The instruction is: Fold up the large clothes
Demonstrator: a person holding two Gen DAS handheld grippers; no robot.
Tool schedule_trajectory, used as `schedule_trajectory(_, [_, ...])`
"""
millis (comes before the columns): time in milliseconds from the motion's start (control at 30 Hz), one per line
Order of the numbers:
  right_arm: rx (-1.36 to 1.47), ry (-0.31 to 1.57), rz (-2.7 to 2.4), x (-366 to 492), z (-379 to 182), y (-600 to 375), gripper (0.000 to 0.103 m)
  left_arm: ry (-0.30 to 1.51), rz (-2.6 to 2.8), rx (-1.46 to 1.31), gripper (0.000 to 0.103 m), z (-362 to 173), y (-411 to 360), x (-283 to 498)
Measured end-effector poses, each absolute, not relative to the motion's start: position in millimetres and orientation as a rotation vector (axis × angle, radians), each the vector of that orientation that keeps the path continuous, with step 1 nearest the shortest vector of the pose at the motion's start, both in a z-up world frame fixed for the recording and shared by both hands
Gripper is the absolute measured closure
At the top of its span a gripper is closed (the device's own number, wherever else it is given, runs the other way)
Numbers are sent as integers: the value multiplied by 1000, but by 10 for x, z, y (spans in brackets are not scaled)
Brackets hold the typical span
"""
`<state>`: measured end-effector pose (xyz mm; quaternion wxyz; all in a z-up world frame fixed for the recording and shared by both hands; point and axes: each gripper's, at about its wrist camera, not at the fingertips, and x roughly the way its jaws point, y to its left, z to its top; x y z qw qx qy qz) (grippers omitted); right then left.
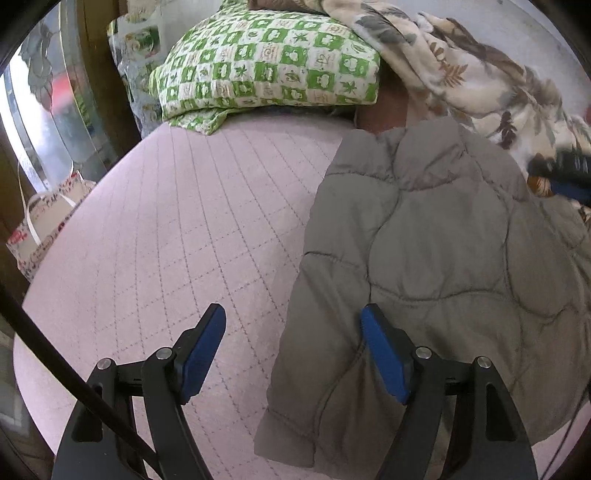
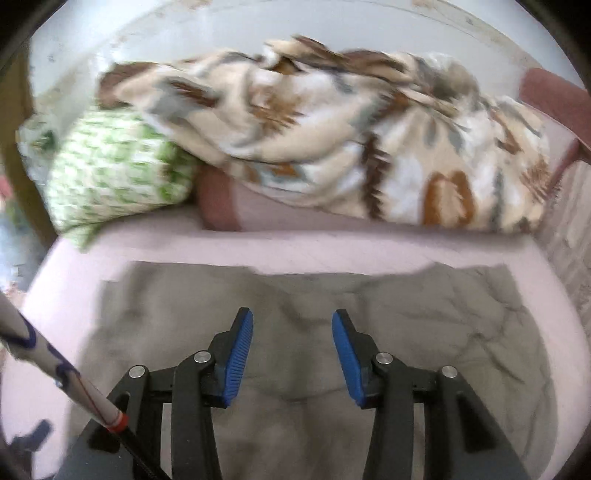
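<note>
**One grey padded jacket on the pink bed, both grippers above it with nothing held**

There is one jacket [image 1: 436, 251], grey and quilted, lying flat on the bed [image 1: 177, 236]. There are two grippers. The left gripper [image 1: 293, 325] hangs over the jacket's left edge with its jaws wide apart: one blue pad [image 1: 203, 354] stands over the bare bed cover and the other over the grey fabric, and neither pad presses on anything. The right gripper [image 2: 292, 334] hangs over the middle of the jacket [image 2: 424, 332]; its jaws stand about half apart and are opening, with only the flat grey cloth below the gap and nothing clamped. In the left wrist view a dark, blurred piece of the right gripper shows at the jacket's far right edge.

Beyond the jacket, along the far edge of the bed, lie one pillow [image 1: 269, 62] in a green and white check and one blanket [image 2: 351, 140], cream with brown and grey leaves, bunched up and partly lying over the pillow.

The bed has a pale pink quilted cover stitched in a diamond grid. A pale wall [image 2: 184, 33] runs behind the blanket. Off the bed's left edge stands one printed cloth bag [image 1: 44, 221] with white handles, and past it a glass panel [image 1: 40, 92] with a leaf design set in dark wood.
</note>
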<state>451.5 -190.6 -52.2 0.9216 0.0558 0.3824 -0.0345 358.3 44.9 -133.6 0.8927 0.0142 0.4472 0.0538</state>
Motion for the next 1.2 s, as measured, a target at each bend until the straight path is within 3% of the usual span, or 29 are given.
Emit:
schedule_trajectory(333, [31, 904, -66, 4872, -1302, -1495, 53, 885, 114, 15, 28, -1224, 440, 3548])
schedule_trajectory(467, [15, 916, -53, 4905, -1157, -1504, 53, 810, 93, -18, 28, -932, 434, 3427])
schedule_trajectory(667, [147, 786, -23, 4421, -604, -2018, 53, 738, -18, -8, 28, -528, 162, 3345])
schedule_trajectory(800, [-10, 801, -141, 4322, -728, -2388, 53, 784, -88, 103, 28, -615, -396, 3738])
schedule_trajectory(933, [49, 863, -200, 4323, -1009, -2928, 54, 953, -99, 113, 28, -1102, -698, 4255])
schedule_trajectory(1133, [206, 867, -249, 4210, -1081, -3670, 66, 995, -72, -4, 15, -1393, -505, 4451])
schedule_trajectory(1200, [265, 871, -244, 4141, -1134, -3953, 80, 991, -67, -2, 13, -1412, -482, 4462])
